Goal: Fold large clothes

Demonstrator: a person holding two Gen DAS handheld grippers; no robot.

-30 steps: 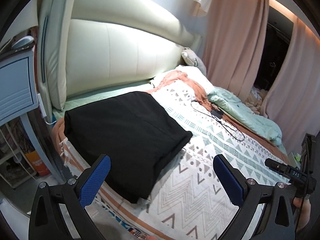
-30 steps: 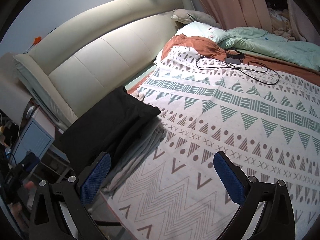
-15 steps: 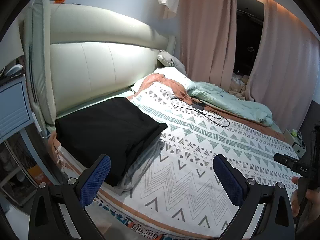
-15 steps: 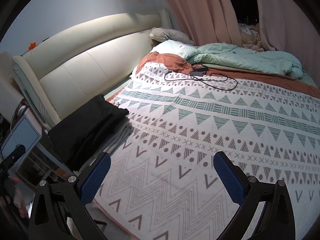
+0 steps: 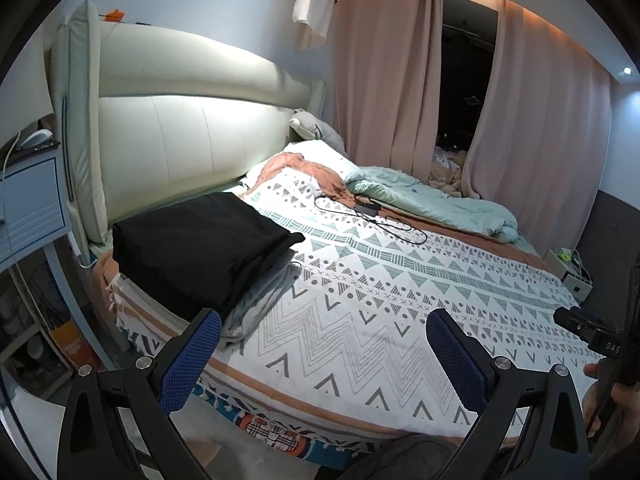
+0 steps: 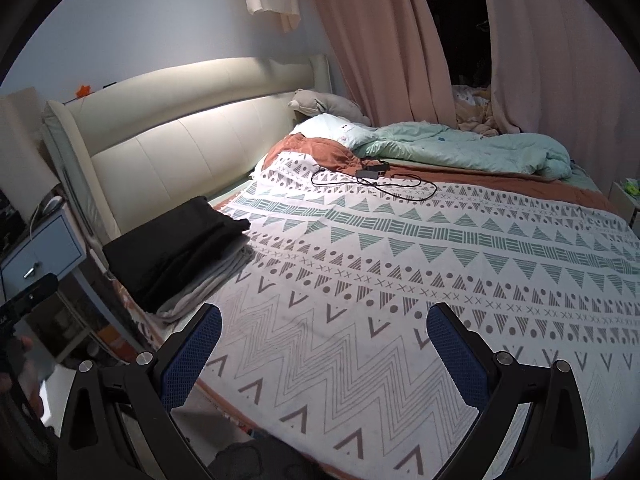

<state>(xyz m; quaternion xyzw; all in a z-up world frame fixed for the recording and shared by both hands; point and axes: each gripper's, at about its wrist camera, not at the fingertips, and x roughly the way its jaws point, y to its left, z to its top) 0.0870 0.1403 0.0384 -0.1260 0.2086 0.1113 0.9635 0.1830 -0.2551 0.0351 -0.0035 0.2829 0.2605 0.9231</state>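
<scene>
A folded black garment (image 5: 200,248) lies on top of a folded grey garment (image 5: 260,304) at the left corner of the bed, next to the headboard. The stack also shows in the right wrist view, black (image 6: 176,248) over grey (image 6: 208,284). My left gripper (image 5: 320,356) is open and empty, held back off the bed's near edge, right of the stack. My right gripper (image 6: 320,356) is open and empty, over the near edge of the patterned blanket (image 6: 400,280).
A black charger and cable (image 5: 372,216) lie on the blanket further back. A mint duvet (image 6: 472,148) and pillows are bunched at the far side. A blue nightstand (image 5: 28,208) stands left of the bed. Pink curtains (image 5: 384,80) hang behind.
Both grippers have pulled back and up from the bed. The stack now looks smaller and further away, and the grey garment under the black one has come into the left wrist view.
</scene>
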